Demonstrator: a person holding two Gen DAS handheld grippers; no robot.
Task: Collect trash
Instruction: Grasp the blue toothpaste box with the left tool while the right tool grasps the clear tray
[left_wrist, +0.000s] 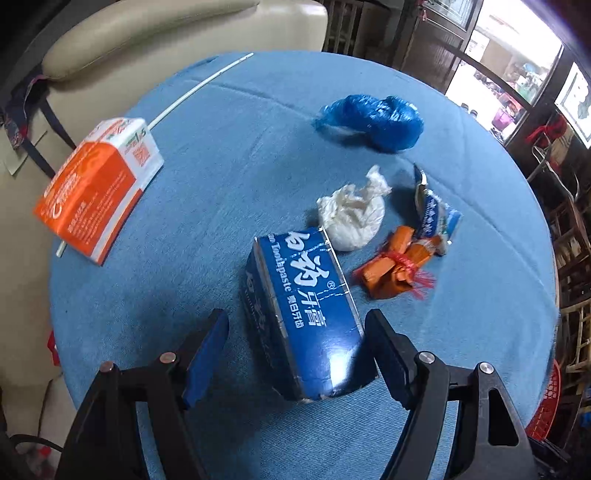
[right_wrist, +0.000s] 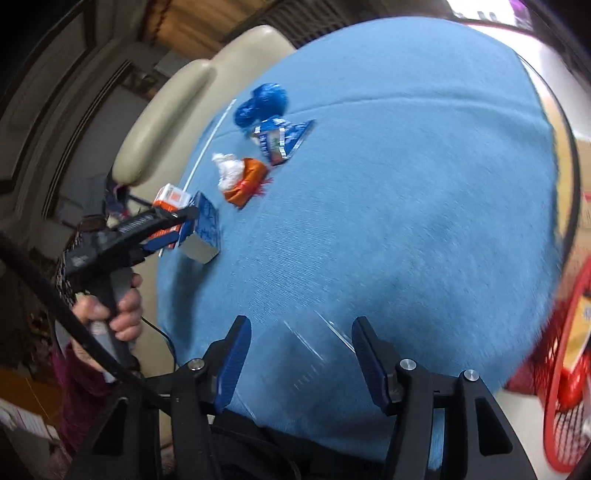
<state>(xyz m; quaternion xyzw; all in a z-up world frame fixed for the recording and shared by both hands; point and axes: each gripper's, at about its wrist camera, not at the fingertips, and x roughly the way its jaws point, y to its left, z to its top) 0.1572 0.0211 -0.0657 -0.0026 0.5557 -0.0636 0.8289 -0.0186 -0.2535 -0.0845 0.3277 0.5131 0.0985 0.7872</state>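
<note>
While the left tongs (left_wrist: 297, 328) stand parted in the left wrist view, a blue toothpaste box (left_wrist: 303, 314) lies between them on the blue-covered surface (left_wrist: 207, 184); a gap shows beside the left pad, and whether the right pad touches the box cannot be told. At 1 o'clock from the box sits a crumpled white tissue (left_wrist: 352, 214). At 3 o'clock lies an orange wrapper (left_wrist: 391, 267) tied with red netting, and just beyond it a blue-and-white sachet (left_wrist: 434, 214). A blue plastic bag (left_wrist: 373, 120) rests further off at 1 o'clock. An orange-and-white carton (left_wrist: 98, 188) lies at 10 o'clock near the surface's edge, over a thin white stick (left_wrist: 201, 86). A red basket (left_wrist: 550, 402) shows at 4 o'clock, off the surface.

In the right wrist view the right tongs (right_wrist: 301, 354) are released, with only a faint transparent film (right_wrist: 314, 354) blurred between them; contact cannot be told. The left tongs (right_wrist: 186, 225) appear at 10 o'clock, held by a hand (right_wrist: 118, 314), with the toothpaste box (right_wrist: 205, 232) at their tips. The tissue (right_wrist: 229, 171), orange wrapper (right_wrist: 247, 182), sachet (right_wrist: 277, 142) and blue bag (right_wrist: 264, 103) cluster at 11 o'clock. The red basket (right_wrist: 565, 369) stands at 4 o'clock.
</note>
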